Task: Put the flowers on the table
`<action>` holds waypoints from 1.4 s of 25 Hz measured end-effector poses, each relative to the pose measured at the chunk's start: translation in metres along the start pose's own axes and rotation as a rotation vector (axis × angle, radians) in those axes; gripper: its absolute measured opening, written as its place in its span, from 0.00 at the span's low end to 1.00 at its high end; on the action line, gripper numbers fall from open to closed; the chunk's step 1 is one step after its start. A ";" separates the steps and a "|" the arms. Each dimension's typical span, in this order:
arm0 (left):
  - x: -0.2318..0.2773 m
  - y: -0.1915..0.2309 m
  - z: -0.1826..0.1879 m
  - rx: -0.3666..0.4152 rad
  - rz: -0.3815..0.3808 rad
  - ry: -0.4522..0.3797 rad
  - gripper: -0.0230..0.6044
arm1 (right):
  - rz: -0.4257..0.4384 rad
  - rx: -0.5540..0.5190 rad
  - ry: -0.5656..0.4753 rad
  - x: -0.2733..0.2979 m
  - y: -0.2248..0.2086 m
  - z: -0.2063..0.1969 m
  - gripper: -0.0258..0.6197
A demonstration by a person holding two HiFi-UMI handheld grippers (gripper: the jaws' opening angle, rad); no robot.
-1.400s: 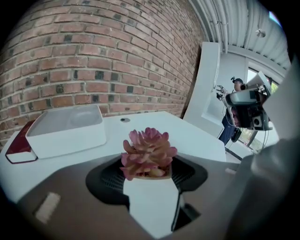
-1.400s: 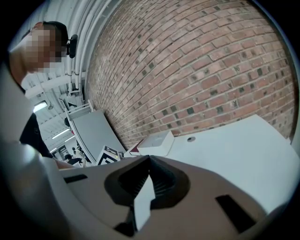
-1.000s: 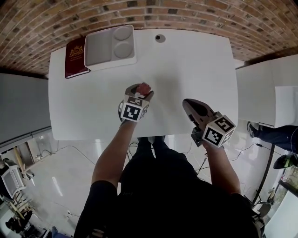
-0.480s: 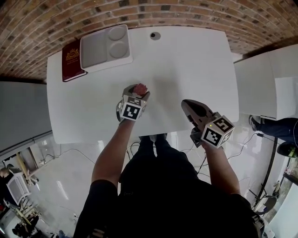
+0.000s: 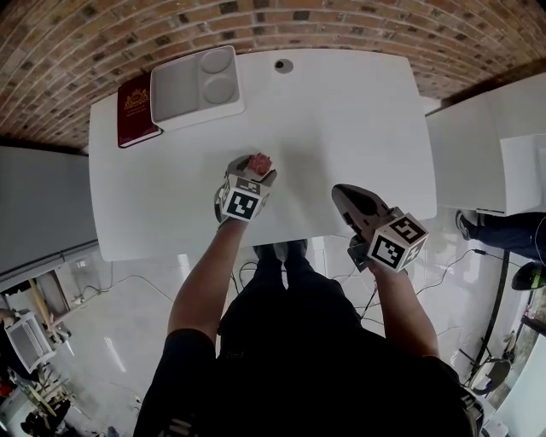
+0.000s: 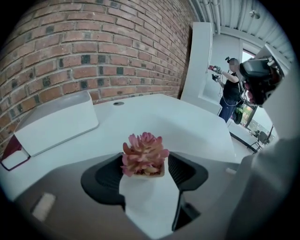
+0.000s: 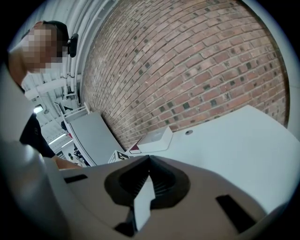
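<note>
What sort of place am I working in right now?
Probably an indoor lab or studio workspace: a white table against a bare brick wall, loose cables on a glossy floor, and another person handling equipment further back.

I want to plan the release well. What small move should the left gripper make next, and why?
Probably lower the left gripper straight down until the flower rests on the table: its jaws grip the flower over a bare part, and I cannot tell whether it touches the top yet.
</note>
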State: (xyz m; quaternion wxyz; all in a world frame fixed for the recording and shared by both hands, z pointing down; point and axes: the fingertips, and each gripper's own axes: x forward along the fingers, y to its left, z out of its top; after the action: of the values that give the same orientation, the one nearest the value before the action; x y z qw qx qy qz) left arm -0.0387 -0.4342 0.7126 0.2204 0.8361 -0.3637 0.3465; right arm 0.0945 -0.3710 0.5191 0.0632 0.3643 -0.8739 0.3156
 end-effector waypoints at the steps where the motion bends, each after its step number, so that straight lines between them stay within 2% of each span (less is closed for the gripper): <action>1: -0.003 -0.001 0.001 0.000 -0.002 -0.003 0.49 | 0.002 -0.003 -0.005 -0.001 0.002 0.001 0.05; 6: -0.028 -0.010 0.004 0.004 -0.009 -0.013 0.50 | 0.014 -0.020 -0.034 -0.007 0.017 0.010 0.05; 11: -0.059 -0.009 0.020 0.054 0.012 -0.059 0.50 | 0.038 -0.056 -0.075 -0.011 0.034 0.026 0.05; 18: -0.115 -0.006 0.049 -0.006 0.042 -0.193 0.50 | 0.042 -0.087 -0.110 -0.019 0.053 0.041 0.05; 23: -0.153 -0.003 0.069 0.059 0.069 -0.268 0.48 | 0.047 -0.120 -0.113 -0.022 0.062 0.052 0.05; 27: -0.180 -0.014 0.088 0.119 0.034 -0.322 0.47 | 0.047 -0.163 -0.120 -0.021 0.074 0.066 0.05; 29: -0.197 -0.019 0.098 0.145 0.021 -0.364 0.40 | 0.056 -0.180 -0.123 -0.018 0.081 0.071 0.05; 30: -0.208 -0.020 0.103 0.154 0.025 -0.392 0.33 | 0.062 -0.189 -0.125 -0.016 0.085 0.074 0.05; 32: -0.230 -0.017 0.114 0.160 0.044 -0.449 0.27 | 0.078 -0.207 -0.130 -0.012 0.092 0.079 0.05; 35: -0.266 -0.007 0.126 0.120 0.070 -0.538 0.18 | 0.109 -0.232 -0.153 -0.007 0.103 0.087 0.05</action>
State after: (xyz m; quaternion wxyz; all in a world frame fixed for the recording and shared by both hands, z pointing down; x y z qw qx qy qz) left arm -0.1123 -0.3866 0.4321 0.0541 0.8965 -0.4167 0.1405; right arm 0.0404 -0.3637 0.3963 0.0210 0.3297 -0.9252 0.1869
